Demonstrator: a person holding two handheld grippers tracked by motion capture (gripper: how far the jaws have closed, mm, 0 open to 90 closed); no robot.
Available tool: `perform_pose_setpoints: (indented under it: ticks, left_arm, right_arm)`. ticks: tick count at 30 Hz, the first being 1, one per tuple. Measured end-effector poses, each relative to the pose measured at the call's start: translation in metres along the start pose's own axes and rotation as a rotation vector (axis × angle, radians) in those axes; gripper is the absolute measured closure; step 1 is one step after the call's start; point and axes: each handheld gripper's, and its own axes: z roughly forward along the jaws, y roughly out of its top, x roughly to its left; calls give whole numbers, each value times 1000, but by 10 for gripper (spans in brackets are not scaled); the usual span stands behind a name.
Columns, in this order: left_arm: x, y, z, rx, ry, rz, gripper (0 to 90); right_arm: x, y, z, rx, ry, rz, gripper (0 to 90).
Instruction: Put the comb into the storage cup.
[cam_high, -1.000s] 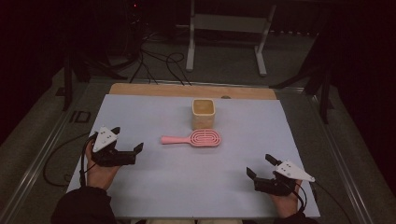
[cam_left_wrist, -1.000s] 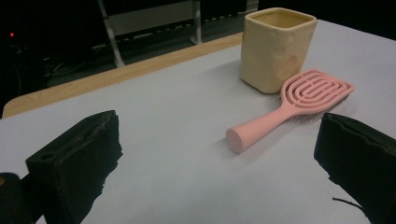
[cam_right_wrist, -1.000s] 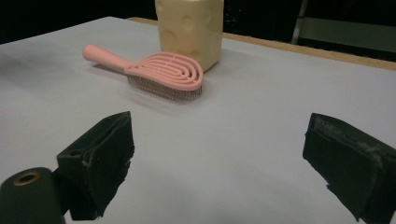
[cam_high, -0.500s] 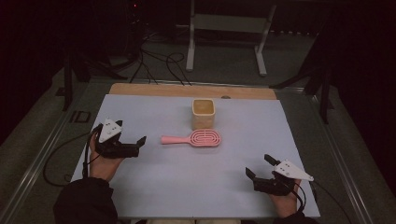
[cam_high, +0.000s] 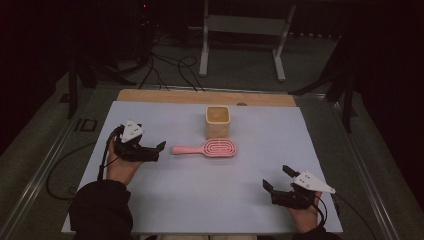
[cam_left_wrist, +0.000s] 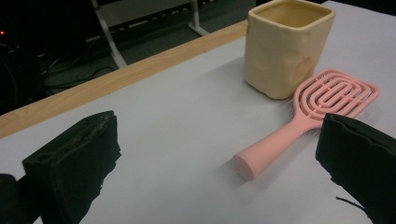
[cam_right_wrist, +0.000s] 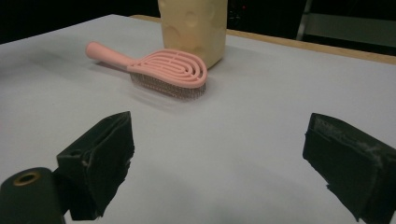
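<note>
A pink hairbrush (cam_high: 215, 148) lies bristles down at the middle of the pale mat, its handle pointing left. Just behind its head stands a cream square cup (cam_high: 218, 121), empty as far as I can see. My left gripper (cam_high: 158, 151) is open just left of the handle tip, apart from it. In the left gripper view the hairbrush (cam_left_wrist: 299, 121) lies ahead between the black jaws of the left gripper (cam_left_wrist: 219, 128), with the cup (cam_left_wrist: 287, 46) behind it. My right gripper (cam_high: 277, 178) is open and empty near the front right. Ahead of the right gripper (cam_right_wrist: 219, 126) lie the hairbrush (cam_right_wrist: 163, 70) and the cup (cam_right_wrist: 194, 28).
The pale mat (cam_high: 260, 130) covers the table, with a wooden strip (cam_high: 165, 96) bare along the far edge. Beyond it stand a metal frame (cam_high: 245, 30) and floor cables (cam_high: 170, 65). A cable (cam_high: 60, 175) trails off the left side.
My left gripper has moved forward and to the right, closer to the brush handle. The right gripper, brush and cup have stayed put.
</note>
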Motion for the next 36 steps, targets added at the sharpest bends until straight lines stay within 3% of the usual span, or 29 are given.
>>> perform_pose_setpoints:
  ticks: [9,24,30,32,36]
  left_arm:
    - [-2,5,19,42,-23,9,1]
    - [-2,2,57,132,-50,-41,34]
    - [-3,1,68,151,-46,-58,66]
    - [-4,1,72,158,-27,-64,84]
    - [-5,0,80,187,-19,-81,158]
  right_arm:
    - [-2,0,0,3,-3,3,87]
    - [-2,0,0,1,-2,3,87]
    - [-2,0,1,4,-5,1,86]
    - [-2,0,1,6,-5,2,86]
    - [-2,0,1,5,-3,0,87]
